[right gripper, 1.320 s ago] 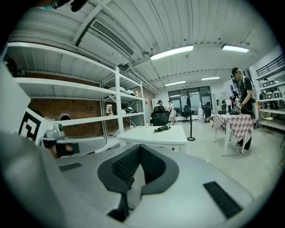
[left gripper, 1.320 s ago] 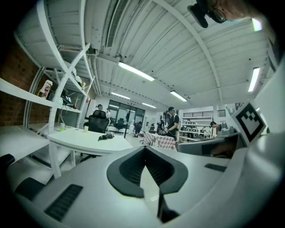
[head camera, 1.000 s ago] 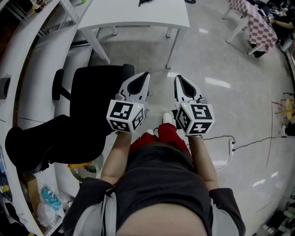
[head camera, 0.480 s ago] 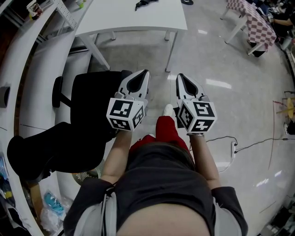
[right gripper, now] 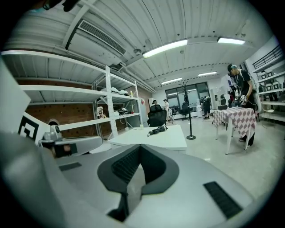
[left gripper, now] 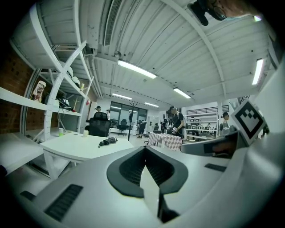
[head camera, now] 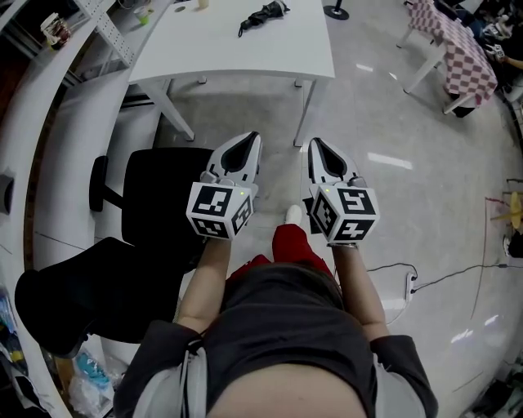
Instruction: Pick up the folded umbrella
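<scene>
The folded black umbrella (head camera: 263, 14) lies on the far part of a white table (head camera: 245, 57) at the top of the head view. It also shows small on that table in the left gripper view, umbrella (left gripper: 107, 141), and in the right gripper view, umbrella (right gripper: 157, 130). My left gripper (head camera: 248, 140) and right gripper (head camera: 315, 143) are held side by side over the floor, well short of the table and pointing towards it. Both are shut with nothing in them.
A black office chair (head camera: 155, 204) stands to the left of my grippers, beside curved white shelving (head camera: 49, 122). A table with a checked cloth (head camera: 466, 49) is at the upper right. A cable and power strip (head camera: 411, 261) lie on the floor. Several people stand far off.
Both grippers have moved forward together towards the white table. More of the table shows in the head view, and the umbrella has come fully into view.
</scene>
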Demonstrator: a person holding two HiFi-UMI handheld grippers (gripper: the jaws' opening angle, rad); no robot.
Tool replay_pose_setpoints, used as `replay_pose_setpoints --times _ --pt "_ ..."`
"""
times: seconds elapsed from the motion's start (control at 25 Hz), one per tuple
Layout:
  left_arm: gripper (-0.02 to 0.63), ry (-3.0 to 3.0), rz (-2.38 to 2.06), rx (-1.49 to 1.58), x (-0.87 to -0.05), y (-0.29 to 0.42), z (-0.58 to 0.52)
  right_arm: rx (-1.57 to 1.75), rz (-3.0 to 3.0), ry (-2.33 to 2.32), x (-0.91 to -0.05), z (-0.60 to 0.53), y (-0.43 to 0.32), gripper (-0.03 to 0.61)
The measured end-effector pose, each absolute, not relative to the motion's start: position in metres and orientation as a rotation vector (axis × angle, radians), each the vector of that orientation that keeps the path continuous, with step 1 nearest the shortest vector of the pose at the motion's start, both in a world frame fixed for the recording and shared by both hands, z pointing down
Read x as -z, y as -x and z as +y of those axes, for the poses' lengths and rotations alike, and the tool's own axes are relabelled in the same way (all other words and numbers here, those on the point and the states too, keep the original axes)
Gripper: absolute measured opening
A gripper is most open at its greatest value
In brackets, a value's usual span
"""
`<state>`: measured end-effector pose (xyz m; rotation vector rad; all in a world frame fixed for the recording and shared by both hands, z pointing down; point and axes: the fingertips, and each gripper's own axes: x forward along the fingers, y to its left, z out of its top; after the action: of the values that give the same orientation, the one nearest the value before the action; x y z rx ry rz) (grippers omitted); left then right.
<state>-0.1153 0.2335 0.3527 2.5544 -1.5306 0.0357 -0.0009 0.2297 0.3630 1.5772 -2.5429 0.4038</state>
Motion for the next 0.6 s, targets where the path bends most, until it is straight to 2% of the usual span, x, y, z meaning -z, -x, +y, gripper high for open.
replay_pose_setpoints --times 0.6 --pt "0.012 -2.513 -1.602 -0.061 -0.348 0.067 0.091 -0.428 -2.551 -1.533 -0.361 0.09 -0.053 0.018"
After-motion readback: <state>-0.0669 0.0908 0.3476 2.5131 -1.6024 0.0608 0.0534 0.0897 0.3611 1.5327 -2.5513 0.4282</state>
